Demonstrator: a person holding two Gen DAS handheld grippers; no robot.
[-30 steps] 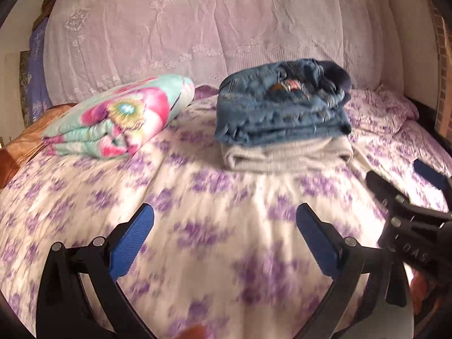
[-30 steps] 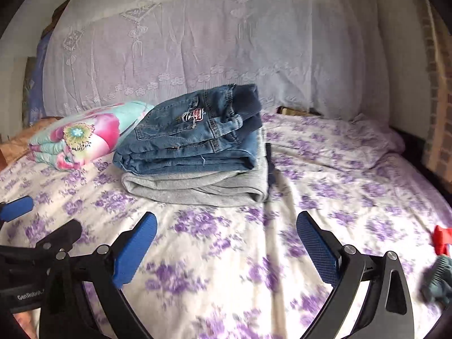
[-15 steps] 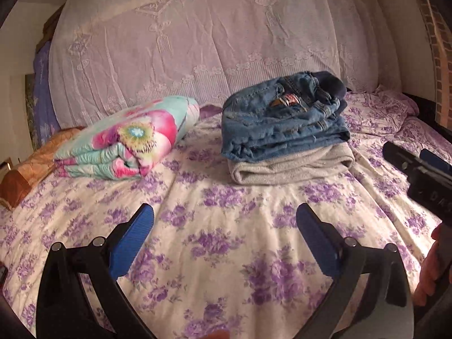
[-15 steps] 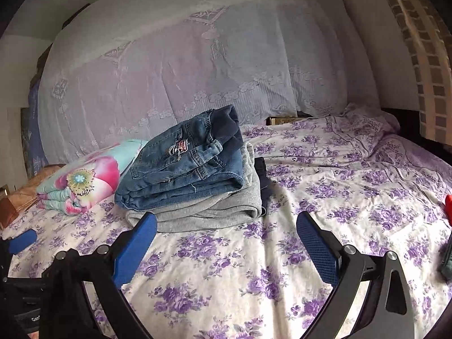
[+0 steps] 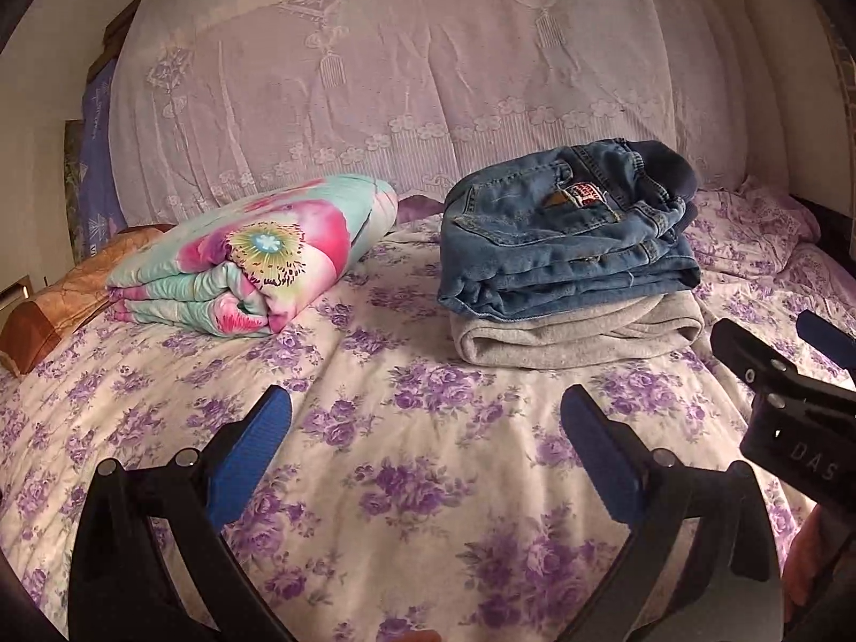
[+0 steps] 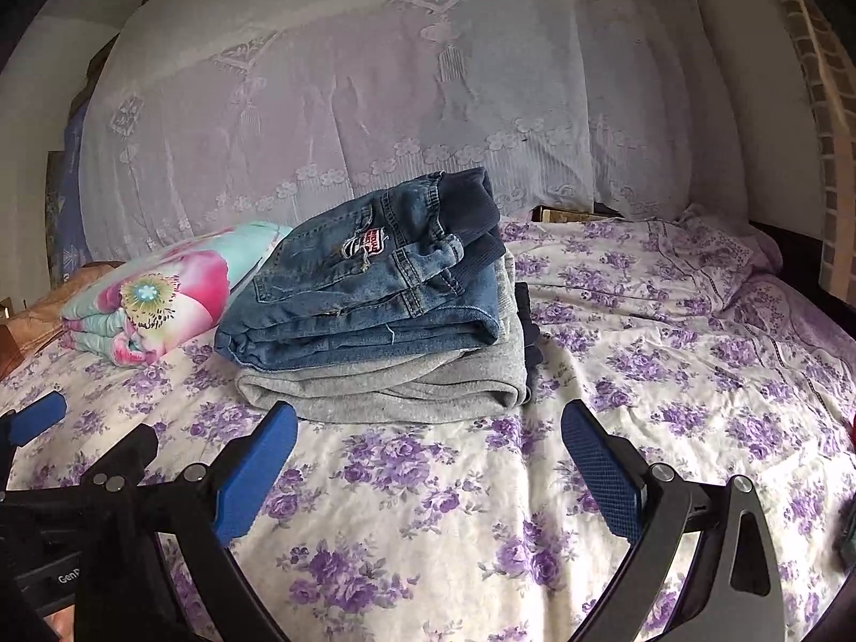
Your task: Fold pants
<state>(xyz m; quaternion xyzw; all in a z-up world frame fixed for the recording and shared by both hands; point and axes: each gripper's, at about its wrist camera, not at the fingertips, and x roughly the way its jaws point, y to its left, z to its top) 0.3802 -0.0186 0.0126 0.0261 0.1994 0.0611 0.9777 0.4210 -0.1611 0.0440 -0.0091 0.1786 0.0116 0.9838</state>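
Folded blue jeans (image 5: 567,246) lie on top of folded grey pants (image 5: 578,337) in a neat stack on the bed; the jeans (image 6: 369,299) and grey pants (image 6: 406,385) also show in the right wrist view. My left gripper (image 5: 425,444) is open and empty, low over the sheet in front of the stack. My right gripper (image 6: 428,455) is open and empty, just before the stack. The right gripper's body (image 5: 792,401) shows at the right edge of the left wrist view.
A folded floral blanket (image 5: 257,262) lies left of the stack. The bed has a purple-flowered sheet (image 5: 417,481). A lilac lace cloth (image 5: 428,80) covers the headboard. A brown cushion (image 5: 59,305) sits far left. A brick wall (image 6: 824,123) is at right.
Both grippers have pulled back and risen a little from the stack, staying open. The stack has not moved.
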